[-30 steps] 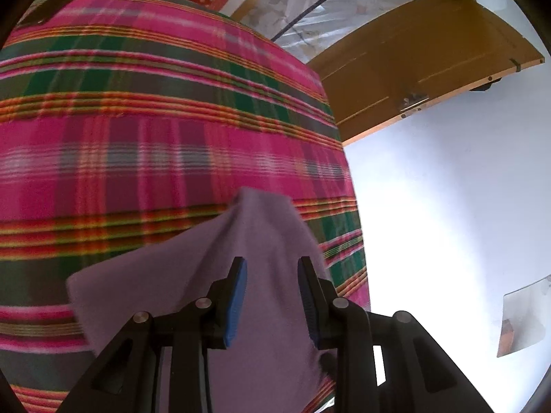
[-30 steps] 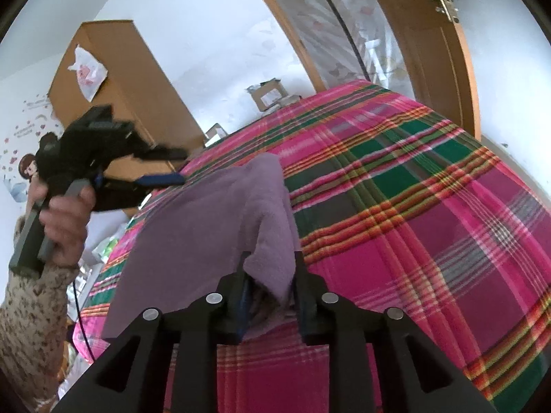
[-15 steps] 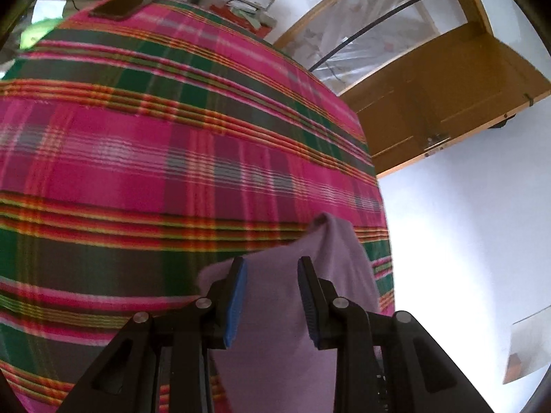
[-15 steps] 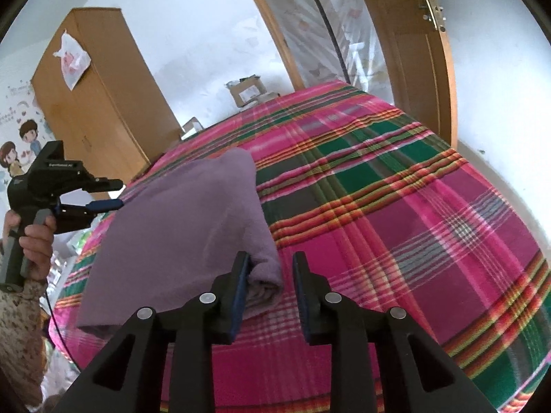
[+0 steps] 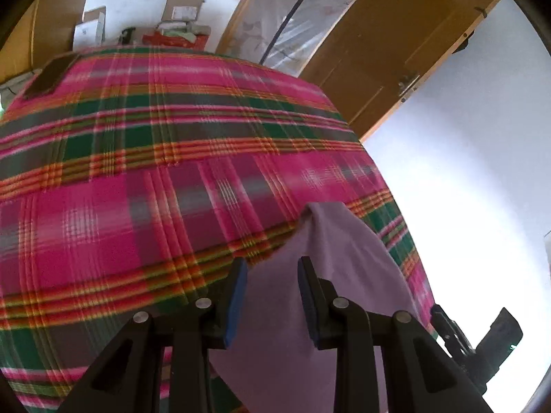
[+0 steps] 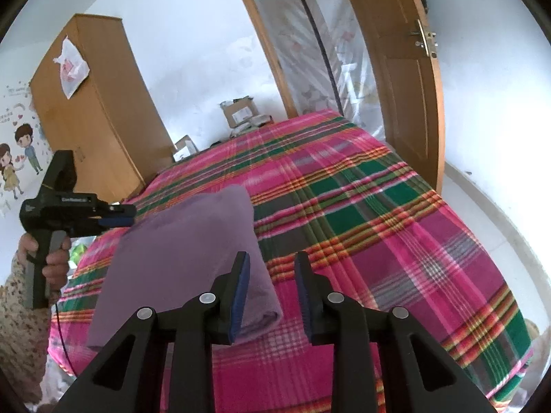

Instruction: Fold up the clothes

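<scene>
cloth: purple garment (image 6: 186,251), folded into a rough rectangle, lies flat on the plaid bedspread (image 6: 378,227), toward the bed's near edge; thick rolled fold runs along its side nearest the right gripper
cloth, left view: same purple garment (image 5: 330,275) fills the lower centre, one raised corner pointing up the bed
right gripper: right gripper (image 6: 270,285) hovers above the garment's folded edge, jaws opening; gap between the 2 blue pads shows bedspread, nothing pinched; left pad overlaps the fold in view, real contact cannot be told
left gripper: left gripper (image 5: 272,285) jaws partly apart, fabric visible through the gap but below the pads, not clamped
left gripper, right view: left gripper (image 6: 118,215) held level by the person's hand (image 6: 51,261), tips just at the garment's far corner, nothing hanging from them
sleeve: floral-print sleeve (image 6: 20,323) at the lower left of the right view
bedspread: pink, green, orange checks, covers the whole bed
room: wooden wardrobe (image 6: 96,113) with a white plastic bag (image 6: 70,69) hung on it; open wooden door (image 6: 403,69); cardboard boxes (image 5: 180,10) past the far end of the bed
dark flat item: flat dark object (image 5: 51,74) at the bed's far left corner, type cannot be told
</scene>
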Demonstrator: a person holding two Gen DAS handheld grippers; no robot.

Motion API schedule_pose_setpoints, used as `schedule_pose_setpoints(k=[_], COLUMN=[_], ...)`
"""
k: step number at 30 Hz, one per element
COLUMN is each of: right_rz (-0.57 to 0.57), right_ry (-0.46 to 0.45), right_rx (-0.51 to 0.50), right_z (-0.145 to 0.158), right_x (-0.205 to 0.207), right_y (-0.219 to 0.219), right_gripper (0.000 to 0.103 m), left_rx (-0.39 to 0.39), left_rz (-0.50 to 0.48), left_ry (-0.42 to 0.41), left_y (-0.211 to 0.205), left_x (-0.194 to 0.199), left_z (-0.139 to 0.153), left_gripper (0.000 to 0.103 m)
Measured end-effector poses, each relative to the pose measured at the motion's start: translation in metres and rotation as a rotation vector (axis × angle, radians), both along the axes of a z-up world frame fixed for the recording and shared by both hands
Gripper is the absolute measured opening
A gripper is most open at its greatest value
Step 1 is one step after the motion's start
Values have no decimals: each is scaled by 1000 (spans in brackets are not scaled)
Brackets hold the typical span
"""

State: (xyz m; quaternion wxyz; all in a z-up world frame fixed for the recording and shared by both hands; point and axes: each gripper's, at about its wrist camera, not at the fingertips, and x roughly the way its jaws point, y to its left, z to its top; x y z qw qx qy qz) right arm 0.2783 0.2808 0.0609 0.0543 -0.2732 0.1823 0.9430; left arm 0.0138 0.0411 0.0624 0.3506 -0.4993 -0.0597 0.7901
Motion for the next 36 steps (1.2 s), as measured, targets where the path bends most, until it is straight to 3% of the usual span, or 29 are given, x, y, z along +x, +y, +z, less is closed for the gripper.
schedule_pose_setpoints(k=[8,13,16,20,26,28,30,31,33,36], right_rz=[44,66,60,60,61,58,57,57,55,53], right_ry=[-45,-57,-67,-73,-78,-82,-82,-83,-80,-73], right_rx=[13,9,0,-4,-1,-2,-4,-3,-4,1], right_z=[-7,-13,-17,-19,-21,-21,-22,-22,-22,-22], right_x=[-27,-32,-34,-35,-34,-34,-35,-34,-34,-33], right_y=[-8,-12,-11,-11,-12,-12,-14,-14,-15,-16], right_gripper=[28,28,28,28,28,28,28,28,27,17], left_rx=[-17,-12,-21,-27,-45,-36,-24,-17,6,38], left_rz=[-126,-120,-97,-113,-163,-166,-163,-156,-128,-83], left_ry=[-50,-81,-58,-48,-65,-68,-71,-72,-70,-75], left_y=[17,11,10,12,20,21,21,19,14,6], left_x=[-8,-12,-13,-15,-14,-14,-15,-17,-20,-25], left_z=[-15,-24,-25,-25,-30,-29,-28,-28,-27,-26], left_gripper=[31,28,28,38,38,28,9,4,3,2])
